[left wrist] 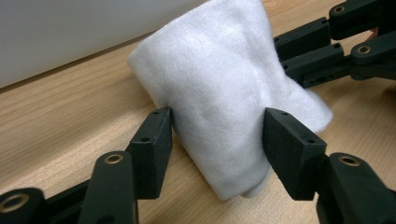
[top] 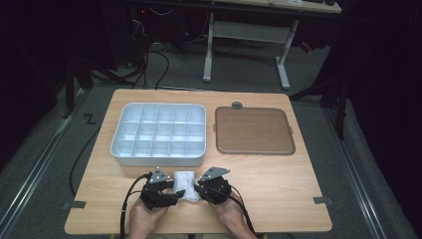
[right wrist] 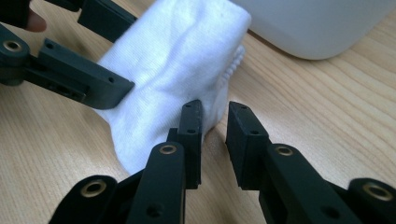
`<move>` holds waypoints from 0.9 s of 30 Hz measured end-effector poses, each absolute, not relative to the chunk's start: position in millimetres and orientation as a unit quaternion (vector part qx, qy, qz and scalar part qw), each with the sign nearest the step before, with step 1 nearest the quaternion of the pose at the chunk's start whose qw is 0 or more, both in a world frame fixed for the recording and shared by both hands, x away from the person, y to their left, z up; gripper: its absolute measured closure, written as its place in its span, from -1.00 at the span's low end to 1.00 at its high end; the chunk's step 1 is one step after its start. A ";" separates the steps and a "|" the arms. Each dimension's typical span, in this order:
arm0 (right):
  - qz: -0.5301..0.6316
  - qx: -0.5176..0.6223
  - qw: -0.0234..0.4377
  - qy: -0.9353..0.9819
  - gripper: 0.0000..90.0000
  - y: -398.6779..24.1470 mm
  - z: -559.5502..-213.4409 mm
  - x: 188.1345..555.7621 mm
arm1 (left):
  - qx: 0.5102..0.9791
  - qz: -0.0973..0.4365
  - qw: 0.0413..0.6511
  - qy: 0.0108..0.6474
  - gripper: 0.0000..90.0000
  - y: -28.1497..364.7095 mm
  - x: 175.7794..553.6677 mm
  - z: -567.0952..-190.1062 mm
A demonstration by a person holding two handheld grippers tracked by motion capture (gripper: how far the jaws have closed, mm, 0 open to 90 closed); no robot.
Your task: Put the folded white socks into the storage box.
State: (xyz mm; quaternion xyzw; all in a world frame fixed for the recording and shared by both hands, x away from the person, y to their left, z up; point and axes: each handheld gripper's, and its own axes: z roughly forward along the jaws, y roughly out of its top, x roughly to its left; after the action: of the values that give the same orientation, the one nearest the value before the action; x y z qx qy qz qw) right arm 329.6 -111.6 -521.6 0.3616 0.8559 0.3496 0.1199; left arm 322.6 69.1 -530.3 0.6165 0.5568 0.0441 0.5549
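A white sock-like cloth (top: 185, 181) lies folded on the wooden table near the front edge, between my two grippers. In the left gripper view the cloth (left wrist: 219, 93) stands between the jaws of my left gripper (left wrist: 217, 135), and both pads press on its sides. My right gripper (right wrist: 215, 135) comes at the cloth (right wrist: 173, 60) from the other side. Its jaws stand a narrow gap apart at the cloth's ribbed edge, with bare wood showing between them. From above, the left gripper (top: 175, 189) and the right gripper (top: 200, 186) face each other across the cloth.
A white compartment tray (top: 157, 159) with several empty cells sits just beyond the cloth. A brown flat tray (top: 254, 130) lies to its right. The table's front edge (top: 199, 231) runs close behind my hands. Grey tape marks (top: 74, 204) sit near both front corners.
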 end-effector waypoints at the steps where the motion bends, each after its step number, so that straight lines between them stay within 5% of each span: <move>1: 0.347 0.363 0.119 0.857 0.69 -111.9 -522.2 329.4 | 0.616 0.045 0.555 0.557 -0.03 69.2 322.6 -530.2; 27: 0.349 0.362 0.125 0.856 0.65 -104.1 -526.1 325.6 | 0.615 0.043 0.542 0.571 -0.13 81.2 326.7 -528.4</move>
State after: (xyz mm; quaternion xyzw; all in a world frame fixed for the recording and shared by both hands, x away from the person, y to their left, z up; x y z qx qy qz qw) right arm 325.6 -104.1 -526.1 0.3617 0.8556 0.3487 0.1246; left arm 326.7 81.2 -528.4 0.6153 0.5711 0.0432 0.5417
